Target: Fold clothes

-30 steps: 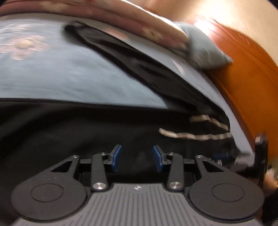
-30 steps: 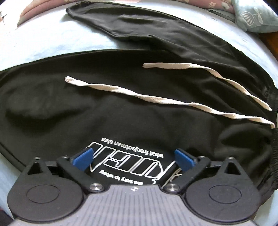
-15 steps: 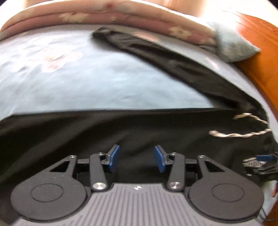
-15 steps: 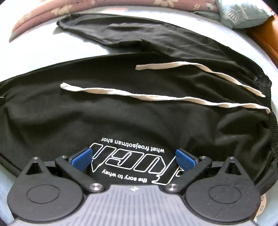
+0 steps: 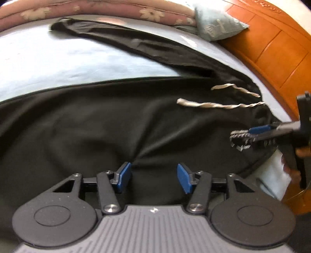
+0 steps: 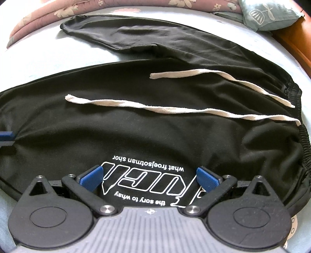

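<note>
Garment: black drawstring trousers of soft jersey (image 6: 155, 132) spread flat on the bed, elastic waistband toward the headboard-side edge, one leg running across the near part of the bed, the other angled off toward the far edge.
Print: white outlined lettering (image 6: 143, 183) on the near leg, upside down in the right wrist view, between the right gripper's pads.
Drawstrings: two cream flat cotton cords (image 6: 175, 109) lying loose on the black cloth, trailing from the waistband, apart from each other.
Bed cover: pale blue sheet (image 5: 58, 64), bare between the two legs.
Far edge of bed: rolled mauve floral quilt (image 6: 58, 11); small grey-green printed cushion (image 6: 268, 15) at the far corner by the headboard.
Headboard: orange panelled wood (image 5: 272, 46) beyond the waistband.
Left gripper (image 5: 153, 178): jaws apart and just been widening, nothing pinched; black cloth puckered into a small ridge just ahead of the blue pads.
Right gripper (image 6: 149, 179): jaws spread wide, gripping nothing, poised over the printed cloth near the waistband; contact with cloth unclear.
</note>
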Motion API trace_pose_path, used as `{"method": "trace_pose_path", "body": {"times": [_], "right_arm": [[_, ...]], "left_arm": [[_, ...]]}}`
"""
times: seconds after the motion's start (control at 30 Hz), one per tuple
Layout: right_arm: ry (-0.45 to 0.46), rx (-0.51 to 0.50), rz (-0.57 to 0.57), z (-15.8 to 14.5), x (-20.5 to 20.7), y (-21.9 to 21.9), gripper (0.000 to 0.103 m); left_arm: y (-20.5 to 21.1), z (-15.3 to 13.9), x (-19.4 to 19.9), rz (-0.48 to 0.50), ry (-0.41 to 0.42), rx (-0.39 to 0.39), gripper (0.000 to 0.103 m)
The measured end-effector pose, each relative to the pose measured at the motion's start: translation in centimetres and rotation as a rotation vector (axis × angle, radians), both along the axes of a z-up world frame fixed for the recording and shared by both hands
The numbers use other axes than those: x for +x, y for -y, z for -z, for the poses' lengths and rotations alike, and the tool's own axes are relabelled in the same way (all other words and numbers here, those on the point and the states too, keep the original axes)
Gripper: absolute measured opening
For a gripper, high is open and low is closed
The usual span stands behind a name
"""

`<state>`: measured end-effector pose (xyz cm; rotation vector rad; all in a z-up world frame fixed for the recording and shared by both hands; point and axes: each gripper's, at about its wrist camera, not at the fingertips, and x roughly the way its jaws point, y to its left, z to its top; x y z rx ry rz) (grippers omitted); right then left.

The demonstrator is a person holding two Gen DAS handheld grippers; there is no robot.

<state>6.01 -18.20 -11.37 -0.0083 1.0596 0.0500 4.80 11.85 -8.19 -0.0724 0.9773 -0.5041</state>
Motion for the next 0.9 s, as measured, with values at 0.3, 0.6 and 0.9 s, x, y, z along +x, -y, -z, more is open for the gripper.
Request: {"method": "trace_pose_path", "body": {"times": [0.3,0.6,0.9], "right_arm": [[-0.005,0.002,-0.006,-0.1,0.0,0.0,0.103],[0.0,0.003,-0.004,0.0,0.0,0.0,0.103],[-0.015,0.001,-0.012,0.0,0.3,0.0,0.103]], "left_arm": [[-4.1,-0.1,-0.9,-0.115,-0.079,-0.05,0.064],[-11.7,-1.9,3.7,-0.395,0.118,0.039,0.066],[-19.2,0.1,9.6,-0.647,0.079,-0.019,0.066]]}}
